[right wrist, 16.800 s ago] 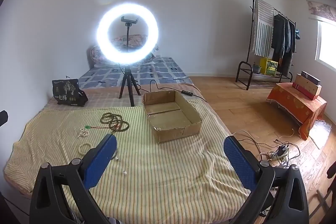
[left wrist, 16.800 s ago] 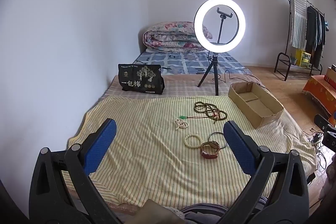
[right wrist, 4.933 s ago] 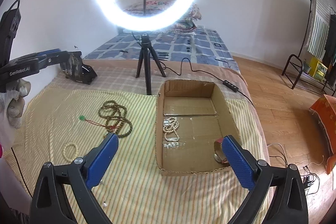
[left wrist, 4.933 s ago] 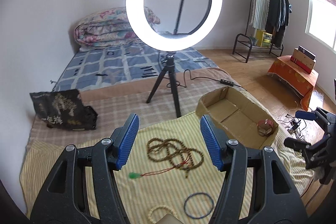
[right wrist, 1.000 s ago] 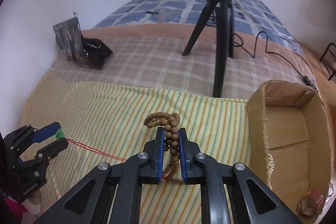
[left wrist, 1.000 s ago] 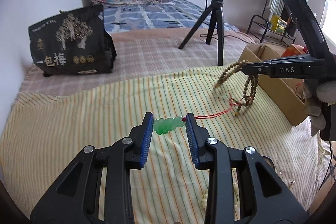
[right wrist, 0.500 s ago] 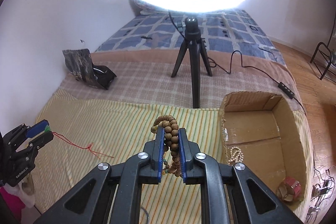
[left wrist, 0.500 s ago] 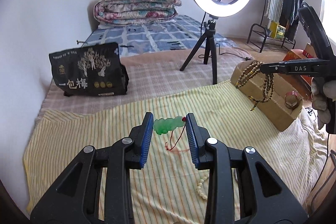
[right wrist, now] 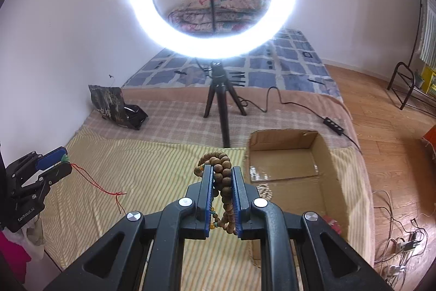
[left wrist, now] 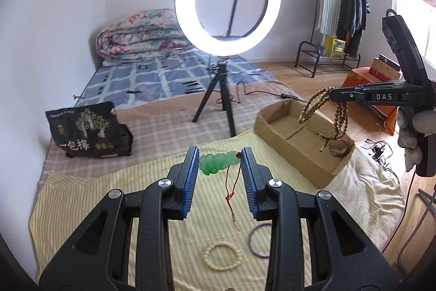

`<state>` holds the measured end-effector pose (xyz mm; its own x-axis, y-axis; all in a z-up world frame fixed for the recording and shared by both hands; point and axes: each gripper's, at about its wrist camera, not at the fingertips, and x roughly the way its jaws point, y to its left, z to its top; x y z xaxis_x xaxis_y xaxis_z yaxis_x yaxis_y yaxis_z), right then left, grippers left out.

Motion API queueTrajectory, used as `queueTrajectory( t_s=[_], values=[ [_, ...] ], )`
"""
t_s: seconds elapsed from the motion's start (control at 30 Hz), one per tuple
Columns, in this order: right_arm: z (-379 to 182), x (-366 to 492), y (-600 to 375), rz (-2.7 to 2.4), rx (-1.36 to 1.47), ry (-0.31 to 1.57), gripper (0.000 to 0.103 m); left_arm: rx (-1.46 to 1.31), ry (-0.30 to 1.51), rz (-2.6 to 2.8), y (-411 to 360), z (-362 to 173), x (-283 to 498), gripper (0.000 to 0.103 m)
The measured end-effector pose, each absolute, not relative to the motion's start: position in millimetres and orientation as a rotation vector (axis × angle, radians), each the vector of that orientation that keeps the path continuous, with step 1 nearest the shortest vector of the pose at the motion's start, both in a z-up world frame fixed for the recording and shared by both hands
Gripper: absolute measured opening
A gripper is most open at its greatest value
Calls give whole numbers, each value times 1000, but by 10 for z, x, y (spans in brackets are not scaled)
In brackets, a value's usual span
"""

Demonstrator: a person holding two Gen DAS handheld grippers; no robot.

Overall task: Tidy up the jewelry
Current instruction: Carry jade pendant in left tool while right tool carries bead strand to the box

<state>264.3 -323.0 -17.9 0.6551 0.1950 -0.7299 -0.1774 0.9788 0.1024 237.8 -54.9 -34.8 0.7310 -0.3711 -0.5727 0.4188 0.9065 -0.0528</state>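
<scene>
Holding a green pendant in our left gripper, our right gripper clamps wooden beads above the cardboard box.

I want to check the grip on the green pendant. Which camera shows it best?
The left wrist view: the green pendant sits close and centred, clamped between the left gripper pads, red cord hanging. The right wrist view shows only a green speck at the frame's left edge.
</scene>
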Motion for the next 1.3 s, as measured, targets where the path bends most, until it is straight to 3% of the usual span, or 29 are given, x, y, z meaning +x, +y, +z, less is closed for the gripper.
queueTrajectory(
  t_s=[0.67, 1.3],
  values=[
    [-76, 2597, -4014, 137, 43, 815, 11, 91, 567, -634, -1880, -16, 2359, 31],
    [-446, 3086, -4421, 132, 84, 863, 11, 72, 617, -707, -2664, -355, 2642, 31]
  ],
)
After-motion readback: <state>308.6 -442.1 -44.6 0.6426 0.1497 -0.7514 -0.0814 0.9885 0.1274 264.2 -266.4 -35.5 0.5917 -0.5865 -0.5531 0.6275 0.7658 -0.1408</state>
